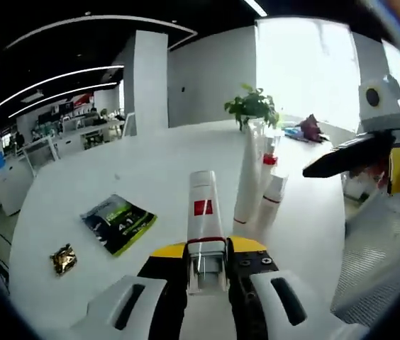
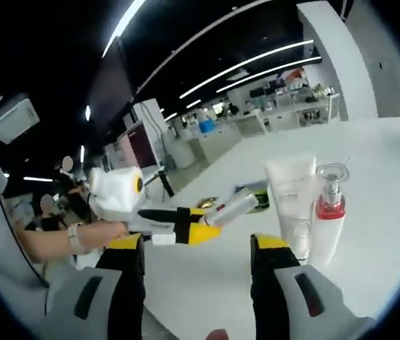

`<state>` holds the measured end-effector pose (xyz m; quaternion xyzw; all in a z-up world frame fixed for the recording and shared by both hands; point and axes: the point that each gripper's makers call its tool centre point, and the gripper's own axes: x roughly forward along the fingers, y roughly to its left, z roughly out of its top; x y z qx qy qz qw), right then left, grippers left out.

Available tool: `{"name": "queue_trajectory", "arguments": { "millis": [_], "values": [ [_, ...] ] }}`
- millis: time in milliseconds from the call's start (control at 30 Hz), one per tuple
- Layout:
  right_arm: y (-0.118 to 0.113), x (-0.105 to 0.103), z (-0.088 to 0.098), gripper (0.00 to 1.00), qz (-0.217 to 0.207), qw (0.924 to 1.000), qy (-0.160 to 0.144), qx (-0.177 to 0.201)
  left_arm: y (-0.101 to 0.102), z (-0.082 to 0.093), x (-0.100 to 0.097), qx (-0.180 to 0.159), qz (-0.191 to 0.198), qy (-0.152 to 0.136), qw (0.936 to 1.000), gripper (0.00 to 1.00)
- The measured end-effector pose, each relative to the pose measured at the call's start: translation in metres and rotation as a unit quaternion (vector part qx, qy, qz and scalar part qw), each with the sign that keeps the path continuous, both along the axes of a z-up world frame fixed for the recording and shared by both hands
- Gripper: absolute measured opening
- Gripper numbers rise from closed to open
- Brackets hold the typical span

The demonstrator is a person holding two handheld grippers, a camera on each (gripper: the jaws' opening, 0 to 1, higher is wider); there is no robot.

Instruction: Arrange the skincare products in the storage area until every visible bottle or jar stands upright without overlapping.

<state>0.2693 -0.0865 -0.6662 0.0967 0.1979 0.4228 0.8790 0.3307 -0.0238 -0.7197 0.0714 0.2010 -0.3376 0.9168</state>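
The wide white round surface (image 1: 150,177) carries a tall white squeeze tube (image 2: 291,202) standing upright, with a clear pump bottle with red collar (image 2: 328,219) just beside it. Near that tube, the left gripper (image 1: 207,263) has its jaws clamped on a white tube with a red label (image 1: 203,212), held above the surface. The right gripper (image 2: 198,262) holds its jaws wide apart, empty; a green-and-black foil packet (image 1: 118,222) lies farther from the tube.

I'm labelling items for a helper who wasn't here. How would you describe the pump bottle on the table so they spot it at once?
On the big white table, look at the upright cluster of skincare products ahead of the right gripper. Beside the tall white tube stands the pump bottle. It alone has a clear cap and a red collar over its white body.
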Motion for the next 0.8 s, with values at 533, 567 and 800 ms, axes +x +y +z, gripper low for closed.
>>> {"name": "queue_trajectory", "arguments": {
  "millis": [533, 567, 800],
  "values": [
    [-0.005, 0.010, 0.005, 0.47, -0.041, 0.9981, 0.012, 0.043, -0.020, 0.046, -0.038, -0.044, -0.059, -0.033, 0.9967, 0.20],
    [-0.006, 0.012, 0.008, 0.46, -0.051, 0.9971, 0.011, 0.056, -0.022, 0.048, -0.040, -0.045, -0.062, -0.035, 0.9965, 0.20],
    [-0.008, 0.018, 0.017, 0.40, -0.061, 0.9942, 0.009, 0.088, -0.037, 0.056, -0.052, -0.075, -0.092, -0.041, 0.9921, 0.20]
  ]
}}
